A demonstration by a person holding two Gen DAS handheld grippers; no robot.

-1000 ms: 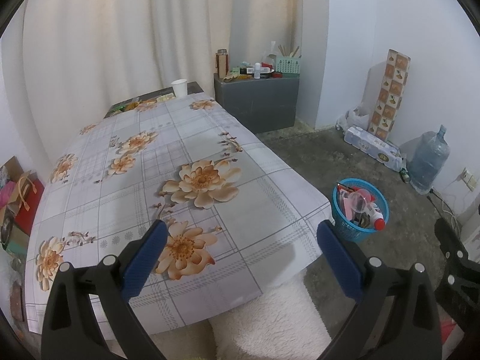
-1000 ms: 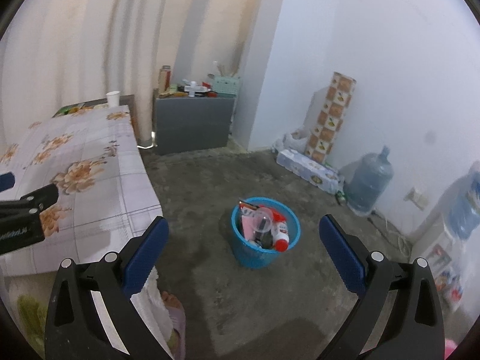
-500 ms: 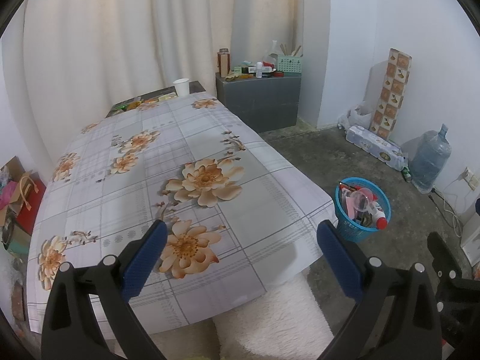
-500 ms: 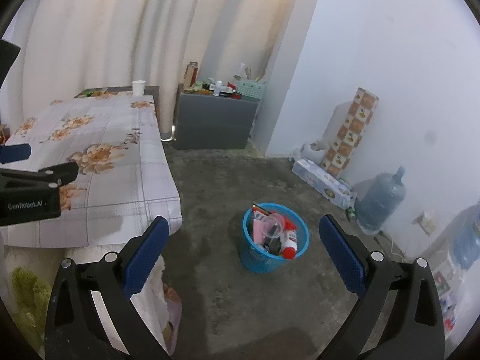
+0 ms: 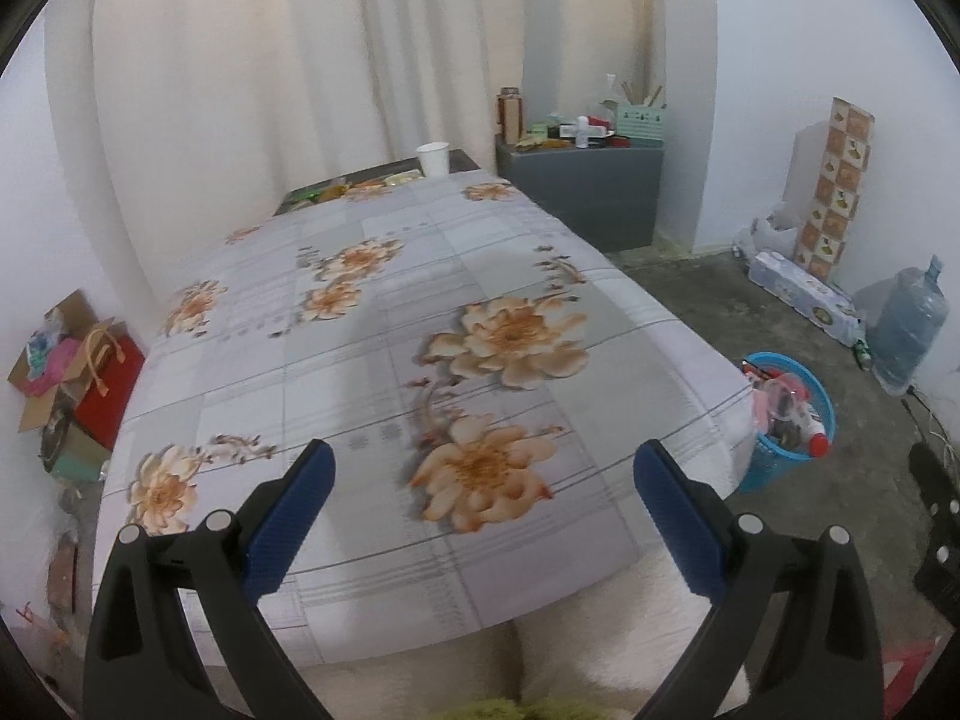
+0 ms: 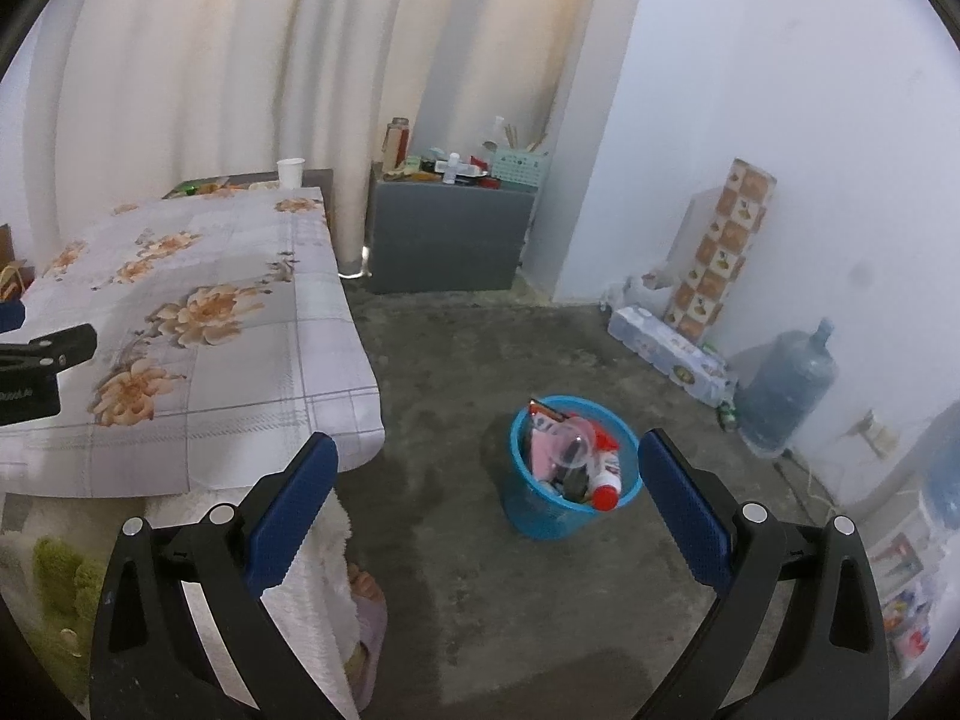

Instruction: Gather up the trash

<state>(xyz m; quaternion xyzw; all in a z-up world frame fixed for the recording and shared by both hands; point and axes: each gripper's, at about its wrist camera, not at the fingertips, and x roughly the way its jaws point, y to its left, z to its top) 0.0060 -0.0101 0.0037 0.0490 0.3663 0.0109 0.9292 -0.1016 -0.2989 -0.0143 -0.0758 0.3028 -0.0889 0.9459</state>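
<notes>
A blue mesh trash basket [image 6: 528, 510] full of wrappers, a plastic cup and a bottle stands on the concrete floor, right of the table; it also shows in the left wrist view [image 5: 822, 414]. My right gripper [image 6: 483, 504] is open and empty, held high above the floor over the basket. My left gripper [image 5: 483, 510] is open and empty above the near end of the table with the flowered cloth [image 5: 372, 324]. A white paper cup [image 5: 433, 159] stands at the table's far end, beside some wrappers [image 5: 336, 192].
A grey cabinet [image 6: 444, 240] with bottles and a box on top stands against the far wall. A water jug [image 6: 786, 384], a patterned box [image 6: 723, 252] and a pack [image 6: 666, 348] line the right wall. Boxes and a red bag [image 5: 102, 372] sit left of the table.
Both grippers have pulled back and risen a little; the basket now sits farther off in the right wrist view. Both stay open and empty.
</notes>
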